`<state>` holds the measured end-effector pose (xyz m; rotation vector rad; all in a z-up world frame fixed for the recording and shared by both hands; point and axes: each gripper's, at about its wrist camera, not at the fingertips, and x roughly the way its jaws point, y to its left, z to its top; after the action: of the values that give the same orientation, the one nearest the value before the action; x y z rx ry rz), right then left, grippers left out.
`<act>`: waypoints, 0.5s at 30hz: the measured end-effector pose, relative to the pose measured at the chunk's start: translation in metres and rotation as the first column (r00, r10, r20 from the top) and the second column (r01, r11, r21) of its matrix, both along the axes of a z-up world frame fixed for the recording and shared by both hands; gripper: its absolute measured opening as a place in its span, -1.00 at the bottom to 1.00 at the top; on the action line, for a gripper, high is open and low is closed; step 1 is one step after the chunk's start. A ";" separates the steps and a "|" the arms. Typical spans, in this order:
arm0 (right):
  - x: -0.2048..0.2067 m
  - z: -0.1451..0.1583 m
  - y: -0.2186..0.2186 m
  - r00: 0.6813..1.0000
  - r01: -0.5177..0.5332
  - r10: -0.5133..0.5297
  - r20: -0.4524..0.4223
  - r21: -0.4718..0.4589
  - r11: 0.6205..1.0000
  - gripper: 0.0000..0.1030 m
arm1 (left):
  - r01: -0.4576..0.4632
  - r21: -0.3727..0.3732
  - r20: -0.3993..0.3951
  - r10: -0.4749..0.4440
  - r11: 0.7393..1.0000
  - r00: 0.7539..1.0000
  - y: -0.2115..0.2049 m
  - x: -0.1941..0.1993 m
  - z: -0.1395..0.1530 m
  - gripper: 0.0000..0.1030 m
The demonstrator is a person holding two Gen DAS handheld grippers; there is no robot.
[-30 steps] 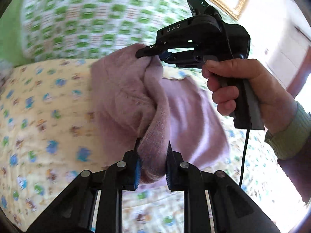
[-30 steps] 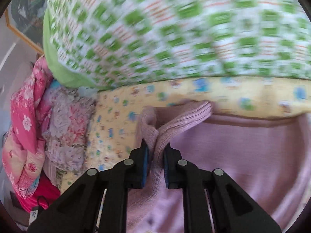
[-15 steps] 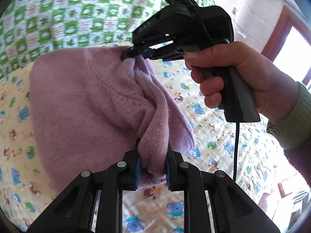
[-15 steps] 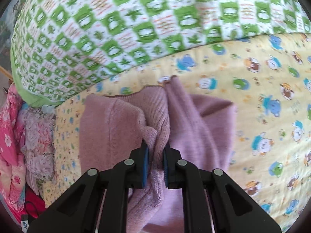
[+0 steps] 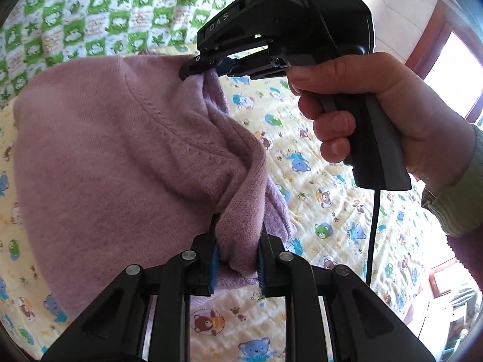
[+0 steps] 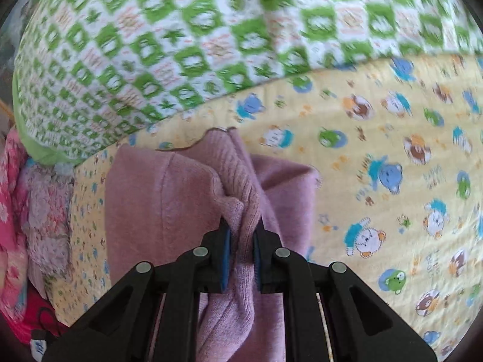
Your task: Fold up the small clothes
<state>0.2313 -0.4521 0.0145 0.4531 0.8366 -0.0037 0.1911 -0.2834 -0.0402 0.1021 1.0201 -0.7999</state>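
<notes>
A small mauve knitted sweater (image 5: pixel 99 157) lies draped over a yellow cartoon-print bedsheet (image 5: pixel 326 199). My left gripper (image 5: pixel 237 256) is shut on a bunched ribbed edge of it. My right gripper (image 5: pixel 208 69), held in a hand, is shut on another edge of the same sweater farther away. In the right wrist view that gripper (image 6: pixel 241 247) pinches a ribbed fold of the sweater (image 6: pixel 169 211), which spreads out to the left and behind the fingers.
A green-and-white checked quilt (image 6: pixel 181 39) is piled behind the sweater; it also shows in the left wrist view (image 5: pixel 75 21). Pink floral clothes (image 6: pixel 27 211) lie heaped at the left. The yellow sheet (image 6: pixel 392 181) stretches to the right.
Both grippers have carried the sweater toward the green quilt and swung it over; its body now spreads out to the left. Both grips have held.
</notes>
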 end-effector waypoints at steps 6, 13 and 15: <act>0.001 -0.009 -0.004 1.000 0.021 -0.021 -0.003 -0.004 1.000 -0.74 | 0.010 0.000 -0.034 -0.010 1.000 0.999 -0.009 0.018 -0.019 -0.63; -0.001 -0.010 0.001 1.000 0.030 -0.030 0.000 -0.040 0.999 -0.74 | 0.010 -0.002 -0.070 -0.011 1.000 0.998 -0.010 0.034 -0.036 -0.62; 0.000 -0.009 0.002 0.999 0.035 -0.035 0.001 -0.052 0.998 -0.67 | 0.009 0.001 -0.075 -0.009 1.000 0.997 -0.010 0.036 -0.038 -0.54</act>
<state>0.2313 -0.4497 0.0056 0.4186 0.8263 -0.0582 0.2276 -0.2935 -0.0783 0.0776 1.0919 -0.8162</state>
